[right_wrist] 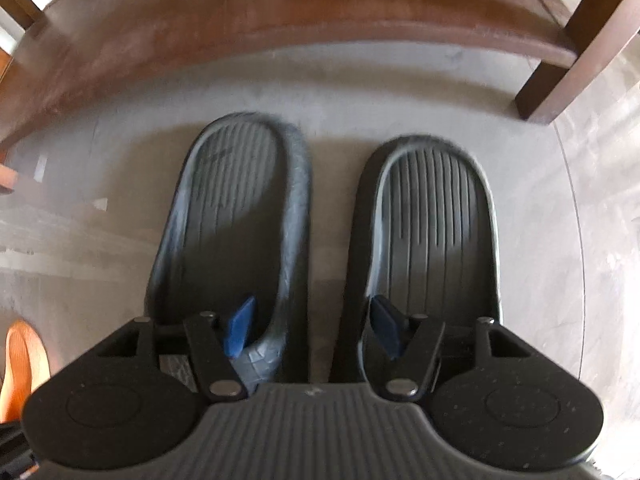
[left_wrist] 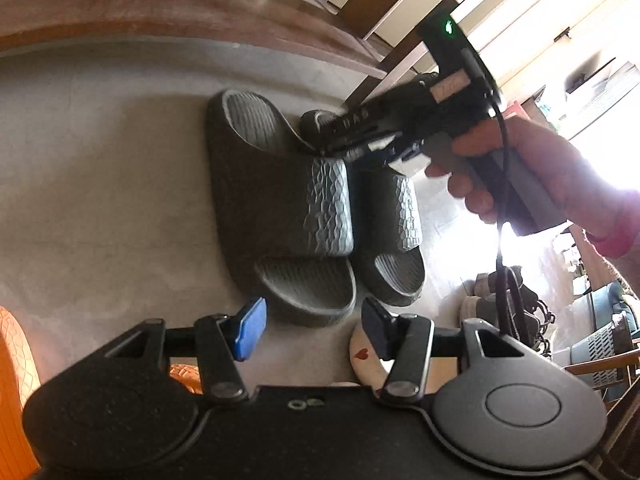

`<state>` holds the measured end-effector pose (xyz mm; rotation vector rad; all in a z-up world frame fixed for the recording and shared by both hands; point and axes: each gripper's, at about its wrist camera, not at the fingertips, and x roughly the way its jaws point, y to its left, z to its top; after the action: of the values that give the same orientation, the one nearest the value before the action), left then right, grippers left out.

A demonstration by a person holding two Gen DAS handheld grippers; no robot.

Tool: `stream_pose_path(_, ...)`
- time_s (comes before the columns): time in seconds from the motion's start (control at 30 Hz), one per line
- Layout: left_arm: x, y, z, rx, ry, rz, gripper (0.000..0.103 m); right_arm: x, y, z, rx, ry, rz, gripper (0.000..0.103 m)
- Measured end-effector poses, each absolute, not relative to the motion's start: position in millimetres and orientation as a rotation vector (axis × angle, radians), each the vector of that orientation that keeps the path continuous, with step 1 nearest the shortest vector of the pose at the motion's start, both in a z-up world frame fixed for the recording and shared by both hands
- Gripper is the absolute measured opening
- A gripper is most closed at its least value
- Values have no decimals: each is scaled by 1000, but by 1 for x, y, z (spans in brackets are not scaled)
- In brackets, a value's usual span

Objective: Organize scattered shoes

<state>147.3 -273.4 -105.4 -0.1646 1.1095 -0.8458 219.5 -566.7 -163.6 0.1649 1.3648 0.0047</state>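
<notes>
Nearest in the left wrist view: left tool (left_wrist: 312, 330), blue pads apart, nothing between them, hovering just short of the toe ends of two dark grey moulded foam slides. Beyond it, on the grey concrete floor, left dark slide (left_wrist: 276, 208) and right dark slide (left_wrist: 384, 236) side by side, toes toward the camera, heels toward a reddish-brown wooden bench (left_wrist: 168, 4). Above the pair, right tool (left_wrist: 352, 136), gripped by a person's hand (left_wrist: 516, 168), pointing steeply down over the heel area.

From the right wrist view: right tool (right_wrist: 312, 330) jaws parted and empty, one pad over each slide's footbed, touching neither as far as can be told. Left dark slide (right_wrist: 228, 220) and right dark slide (right_wrist: 432, 220) parallel, just beside one another with a narrow strip of floor between.

Handling, as a judgement: light, soft, springy foam, not fragile, textured rather than slippery. Thick sole edge likely to squash under the pads; faceted strap or the inner sidewall near the strap a surer place to pinch. Dragging across the concrete probably enough for small corrections.

Count: two dark slides, already looking paired. One orange textured shoe (left_wrist: 16, 360) at the left edge, a second orange piece (left_wrist: 182, 376) peeking behind the left tool, perhaps its mate. One pale shoe with a small red heart (left_wrist: 362, 354) partly hidden. Farther right, a heap of other footwear (left_wrist: 516, 308), too blurred to count.
</notes>
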Motion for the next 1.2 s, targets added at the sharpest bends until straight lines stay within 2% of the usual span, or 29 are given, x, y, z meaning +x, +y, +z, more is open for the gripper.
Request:
stream_pose_path(0.07,147,-271,-103,-168,1104,-847,53,213,-573,-166,177,1396,29,50)
stream_pose_path(0.3,149,-276,-102,-171,1099,-848,53,206,-575,-173,167,1446,53,51)
stream_pose_path(0.47,151,-275,-100,-166,1093,-853,53,210,-553,-172,-9,1419,89,38)
stream_pose_path(0.53,153,-276,-101,-166,1089,-846,53,206,-545,-171,-69,1400,141,36)
stream_pose_path(0.7,156,-275,-100,-168,1086,-842,54,197,-536,-171,-110,1385,189,39)
stream_pose_path(0.83,153,-281,-101,-169,1117,-898,54,207,-530,-177,-137,1471,201,47)
stream_pose_path(1.03,147,-294,-104,-131,1129,-958,54,215,-521,-183,-176,1594,229,50)
stream_pose_path(1.1,146,-295,-103,-110,1118,-953,54,217,-516,-183,-219,1603,222,54)
stream_pose_path(1.13,146,-294,-102,-93,1105,-938,54,217,-513,-182,-243,1596,217,60)
stream_pose_path(1.2,146,-293,-99,-43,1075,-890,54,215,-508,-178,-295,1569,220,62)
